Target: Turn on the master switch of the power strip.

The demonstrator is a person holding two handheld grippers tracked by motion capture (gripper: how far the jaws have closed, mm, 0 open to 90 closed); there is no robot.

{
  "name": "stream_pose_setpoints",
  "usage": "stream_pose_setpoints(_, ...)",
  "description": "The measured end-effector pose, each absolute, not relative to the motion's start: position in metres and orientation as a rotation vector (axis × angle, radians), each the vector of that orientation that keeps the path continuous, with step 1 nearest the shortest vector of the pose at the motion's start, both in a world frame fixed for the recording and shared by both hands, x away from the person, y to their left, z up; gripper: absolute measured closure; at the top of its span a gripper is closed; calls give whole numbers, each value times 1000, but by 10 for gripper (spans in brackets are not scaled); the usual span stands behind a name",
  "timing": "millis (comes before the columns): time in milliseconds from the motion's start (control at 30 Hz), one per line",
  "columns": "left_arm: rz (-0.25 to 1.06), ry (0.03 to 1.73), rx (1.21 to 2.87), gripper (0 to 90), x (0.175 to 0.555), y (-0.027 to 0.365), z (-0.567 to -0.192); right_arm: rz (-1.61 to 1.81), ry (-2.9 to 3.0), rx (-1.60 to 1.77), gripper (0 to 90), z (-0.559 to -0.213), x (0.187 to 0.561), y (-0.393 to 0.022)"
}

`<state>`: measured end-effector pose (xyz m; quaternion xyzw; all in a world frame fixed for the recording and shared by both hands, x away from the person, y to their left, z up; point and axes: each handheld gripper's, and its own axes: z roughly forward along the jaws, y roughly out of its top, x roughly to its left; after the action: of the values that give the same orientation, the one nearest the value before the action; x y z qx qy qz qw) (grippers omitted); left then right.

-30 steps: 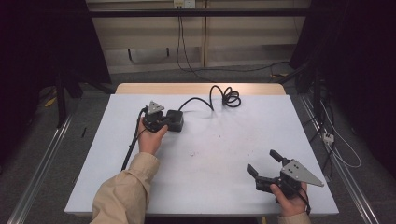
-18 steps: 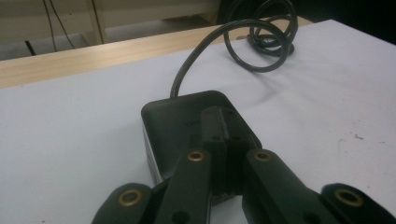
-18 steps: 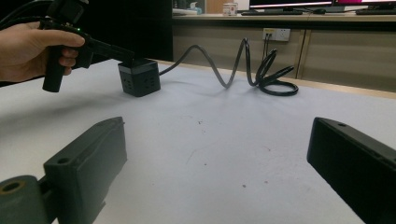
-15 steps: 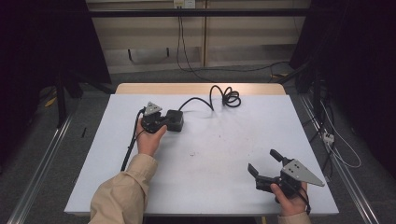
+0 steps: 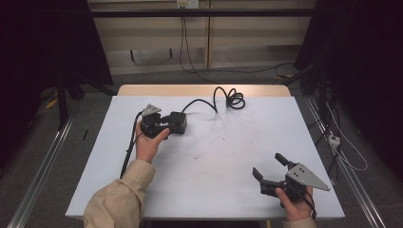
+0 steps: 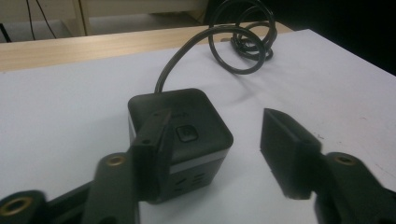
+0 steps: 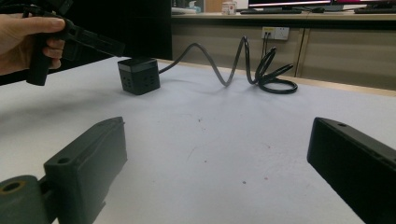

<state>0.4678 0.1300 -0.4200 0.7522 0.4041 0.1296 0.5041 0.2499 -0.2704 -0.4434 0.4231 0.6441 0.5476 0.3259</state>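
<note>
One black cube power socket [image 6: 180,140] sits left of centre on the white table [image 5: 223,161], its stiff cord [image 5: 223,99] coiling toward the far edge. It looks rigid, smooth-sided and fairly light, best pinched across two opposite flat faces; the cord may drag. The left gripper [image 6: 212,149], jaws just been opening, straddles one corner without pressing. The right gripper [image 5: 270,167] waits open and empty, near right

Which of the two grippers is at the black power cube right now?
The left gripper, at the power cube; its jaws have just been opening. The right gripper is open near the table's front edge.
</note>
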Motion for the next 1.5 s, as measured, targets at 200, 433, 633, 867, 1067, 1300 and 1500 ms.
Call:
stream_pose_setpoints(200, 299, 952, 1808, 252, 461, 132, -412, 1433, 1685, 1110, 41, -443, 249, -271)
stream_pose_setpoints(433, 277, 915, 1798, 181, 446, 136, -404, 1434, 1695, 1098, 41, -442, 249, -268)
stream_pose_setpoints(633, 287, 908, 1806, 148, 428, 155, -413, 1434, 1702, 1099, 41, -443, 251, -267)
stream_pose_setpoints(867, 286, 917, 1797, 131, 406, 181, -427, 1437, 1714, 1092, 41, -443, 254, -265)
stream_pose_setpoints(1067, 295, 910, 1803, 125, 393, 194, -429, 1437, 1711, 1094, 41, -443, 253, -265)
stream_pose_setpoints(1300, 310, 906, 1801, 119, 379, 209, -430, 1435, 1708, 1094, 41, -443, 253, -266)
stream_pose_setpoints(1500, 312, 913, 1791, 119, 368, 225, -430, 1436, 1709, 1094, 42, -443, 253, -266)
